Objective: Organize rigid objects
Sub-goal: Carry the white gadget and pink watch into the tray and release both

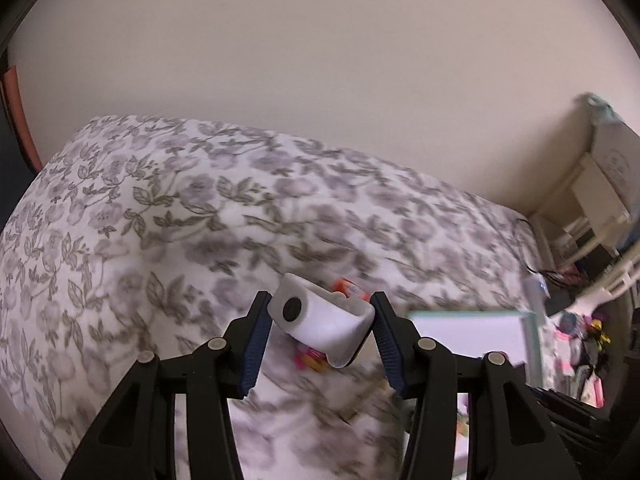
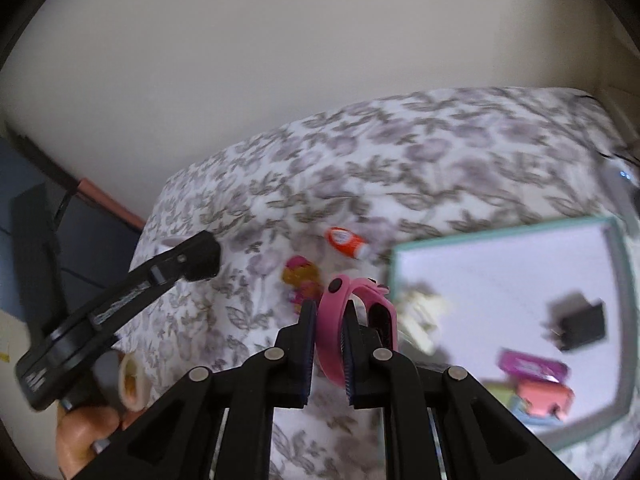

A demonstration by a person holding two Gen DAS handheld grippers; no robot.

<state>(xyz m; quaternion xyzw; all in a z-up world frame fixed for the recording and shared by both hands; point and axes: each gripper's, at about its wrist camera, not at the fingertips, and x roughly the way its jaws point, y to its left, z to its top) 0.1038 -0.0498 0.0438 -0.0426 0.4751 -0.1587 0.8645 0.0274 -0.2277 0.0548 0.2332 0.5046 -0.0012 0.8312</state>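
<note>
The left gripper [image 1: 320, 338] clamps a white moulded-plastic wristband with a round black button [image 1: 320, 318] between its ribbed blue pads, holding it above the bed's soft grey floral-print cover [image 1: 160, 220]. The right gripper [image 2: 329, 350] pinches a glossy pink silicone wristband [image 2: 360, 308] by one side of its loop (the rest curls free to the right of the fingers). On the cover beyond lie a small orange-and-white tube [image 2: 346, 242] and a pink-and-yellow toy figure [image 2: 302, 280], slightly apart. To the right sits a shallow white rectangular tray with a mint-green rim [image 2: 618, 280], holding a black boxy plug adapter [image 2: 580, 326], a flat purple packet [image 2: 532, 366] and a coral-red block [image 2: 546, 398]; motion blur smears their details.
</note>
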